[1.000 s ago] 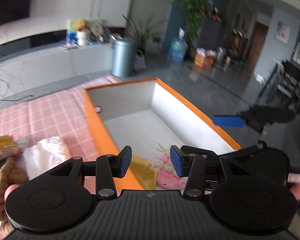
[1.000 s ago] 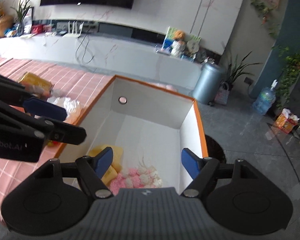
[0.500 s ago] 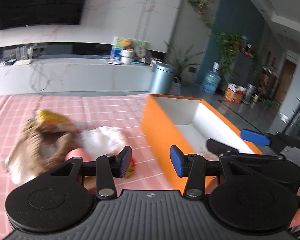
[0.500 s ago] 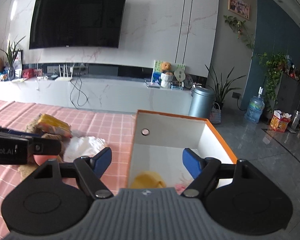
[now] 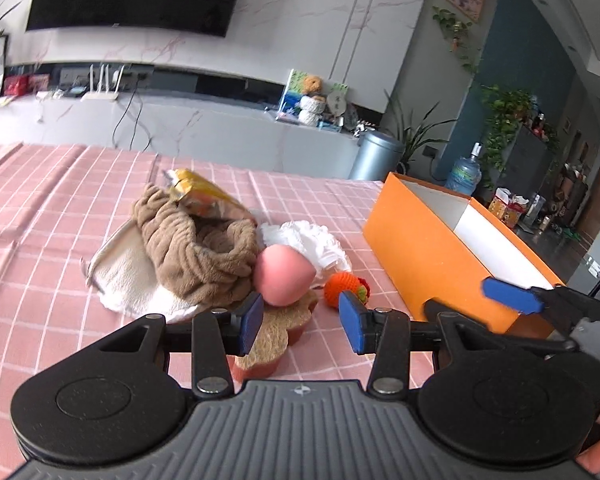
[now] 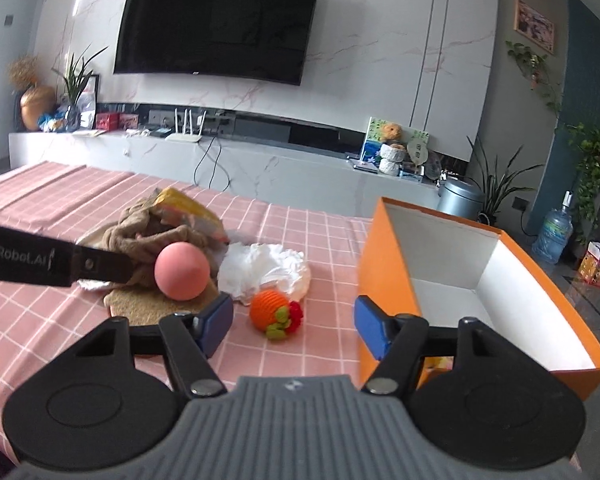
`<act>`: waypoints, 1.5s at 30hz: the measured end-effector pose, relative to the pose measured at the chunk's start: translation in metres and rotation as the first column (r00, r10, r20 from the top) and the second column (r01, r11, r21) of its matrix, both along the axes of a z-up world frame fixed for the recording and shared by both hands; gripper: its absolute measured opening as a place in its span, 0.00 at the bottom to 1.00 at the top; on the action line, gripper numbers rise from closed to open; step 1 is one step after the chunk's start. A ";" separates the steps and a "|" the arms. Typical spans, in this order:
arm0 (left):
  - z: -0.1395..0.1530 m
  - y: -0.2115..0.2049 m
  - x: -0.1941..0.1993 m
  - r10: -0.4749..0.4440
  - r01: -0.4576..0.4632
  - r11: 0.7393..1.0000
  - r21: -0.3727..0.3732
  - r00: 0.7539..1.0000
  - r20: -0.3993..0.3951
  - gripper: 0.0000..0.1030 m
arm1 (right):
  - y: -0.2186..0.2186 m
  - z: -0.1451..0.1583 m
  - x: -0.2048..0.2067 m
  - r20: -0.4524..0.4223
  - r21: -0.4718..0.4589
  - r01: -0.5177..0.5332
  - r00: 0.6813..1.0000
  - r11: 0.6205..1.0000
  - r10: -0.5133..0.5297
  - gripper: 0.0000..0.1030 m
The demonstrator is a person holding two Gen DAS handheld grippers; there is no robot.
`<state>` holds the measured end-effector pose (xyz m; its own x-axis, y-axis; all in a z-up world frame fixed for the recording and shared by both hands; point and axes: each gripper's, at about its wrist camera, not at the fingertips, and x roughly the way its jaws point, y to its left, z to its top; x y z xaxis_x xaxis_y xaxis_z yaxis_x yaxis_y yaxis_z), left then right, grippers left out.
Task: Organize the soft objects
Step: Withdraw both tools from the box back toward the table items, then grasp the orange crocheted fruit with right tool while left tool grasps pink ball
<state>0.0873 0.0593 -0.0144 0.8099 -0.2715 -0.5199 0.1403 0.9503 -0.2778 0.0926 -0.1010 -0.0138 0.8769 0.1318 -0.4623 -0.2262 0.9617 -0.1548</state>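
Both jaws stand wide apart with nothing between the pads: the left gripper hangs over the near edge of the pile, the right gripper just near of the crocheted orange toy; that toy lies on the pink checked tablecloth, between the pile and the box. Left of it a pink ball rests on a tan sponge-like pad, touching a crumpled brown plush cloth; behind the ball, to the right, lies a white fluffy cloth, and a yellow snack bag lies on the far side of the brown cloth; under that cloth's left edge a flat white cloth spreads on the table. At the right stands an open orange box, white inside, its near left corner just behind the right gripper's right finger; a scrap of yellow shows low behind that finger.
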 end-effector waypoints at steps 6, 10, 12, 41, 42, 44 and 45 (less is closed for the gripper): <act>-0.012 -0.014 0.008 -0.038 0.028 0.992 0.122 0.996 0.081 0.52 | 0.006 -0.021 0.027 -0.053 0.006 -0.006 0.999 1.000 0.006 0.59; -0.018 -0.028 0.022 -0.095 0.069 0.971 0.228 0.990 0.104 0.56 | 0.010 -0.034 0.046 -0.077 -0.008 -0.003 0.997 1.000 0.003 0.59; -0.023 -0.033 0.027 -0.121 0.084 0.954 0.288 0.986 0.114 0.57 | 0.010 -0.039 0.056 -0.086 -0.005 0.006 0.996 1.000 -0.007 0.59; -0.044 -0.031 0.070 -0.136 0.111 0.915 0.388 0.990 0.039 0.55 | 0.021 -0.085 0.133 -0.175 0.062 -0.009 0.984 0.998 0.020 0.52; -0.044 -0.032 0.070 -0.134 0.109 0.916 0.386 0.990 0.040 0.54 | 0.021 -0.084 0.133 -0.175 0.064 -0.010 0.984 0.998 0.021 0.51; -0.043 -0.031 0.069 -0.128 0.102 0.920 0.379 0.991 0.043 0.52 | 0.020 -0.083 0.130 -0.171 0.065 -0.011 0.985 0.998 0.022 0.50; -0.043 -0.031 0.069 -0.121 0.096 0.923 0.372 0.992 0.046 0.52 | 0.020 -0.082 0.129 -0.169 0.064 -0.014 0.985 0.998 0.025 0.50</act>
